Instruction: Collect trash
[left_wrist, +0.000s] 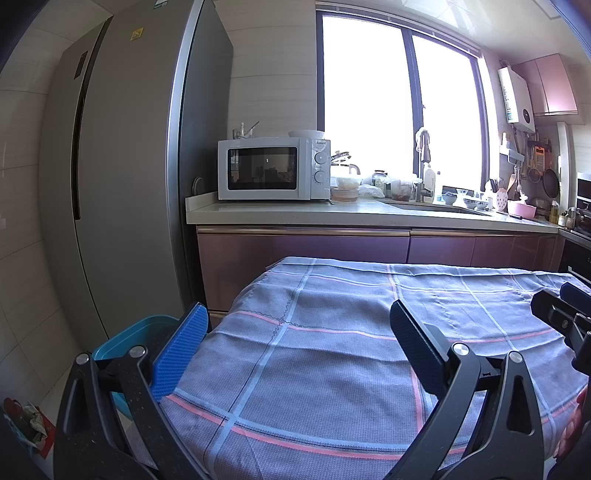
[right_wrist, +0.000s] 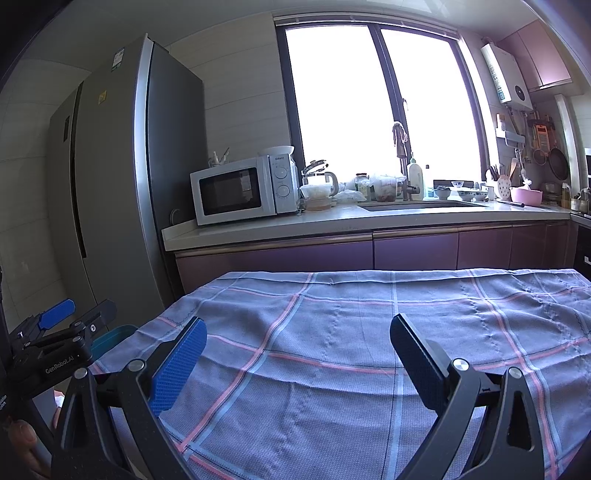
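The fridge (left_wrist: 122, 177) looms at the left, the counter (right_wrist: 332, 221) runs under the window; nearer, the checked tablecloth (left_wrist: 332, 350) lies bare; I see no trash on it, so a hasty grab would likely snag cloth; the teal bin (left_wrist: 122, 339) sits low beside the table's left edge, just left of the left gripper (left_wrist: 295, 354); both it and the right gripper (right_wrist: 295, 362) hang spread, holding nothing.

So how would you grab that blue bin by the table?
Probably pinch the bin's thin top rim from above. It sits open-topped on the floor at the table's left edge, nearest the left gripper, whose open jaws look too narrow for the body.
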